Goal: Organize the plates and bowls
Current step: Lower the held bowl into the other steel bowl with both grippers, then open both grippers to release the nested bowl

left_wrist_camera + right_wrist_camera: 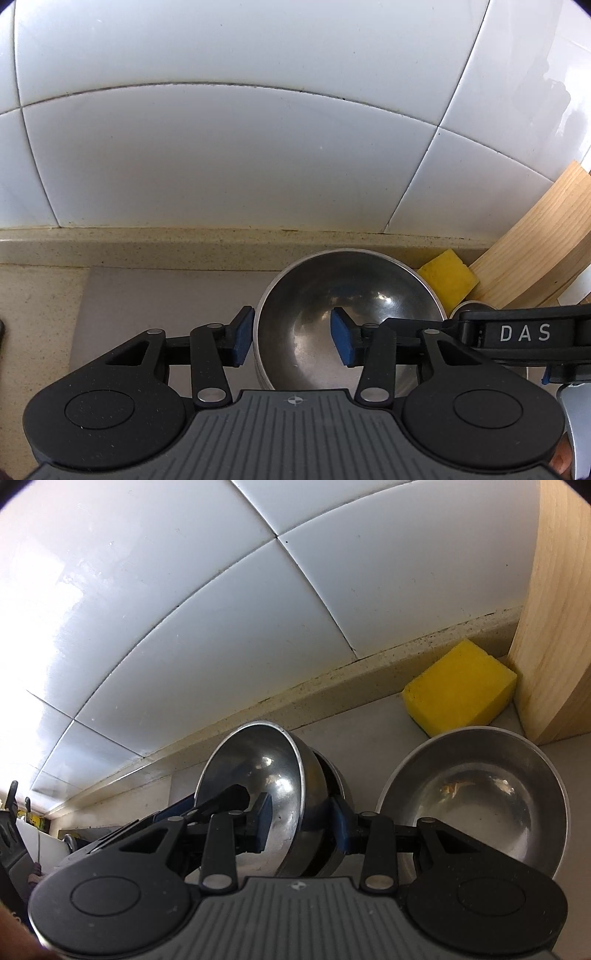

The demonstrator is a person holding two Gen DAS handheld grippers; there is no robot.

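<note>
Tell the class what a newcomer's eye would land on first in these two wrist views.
First the shiny steel bowl, tilted up on its side near the middle, with the right gripper clamping its rim. Next, the bright yellow sponge in the corner against the wooden board. A second steel bowl sits flat to the right, and white wall tiles fill the background.

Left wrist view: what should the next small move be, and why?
Probably lift the left gripper clear of the steel bowl: its jaws stand open astride the wall, not pressing, while the right gripper grips the opposite wall.
</note>
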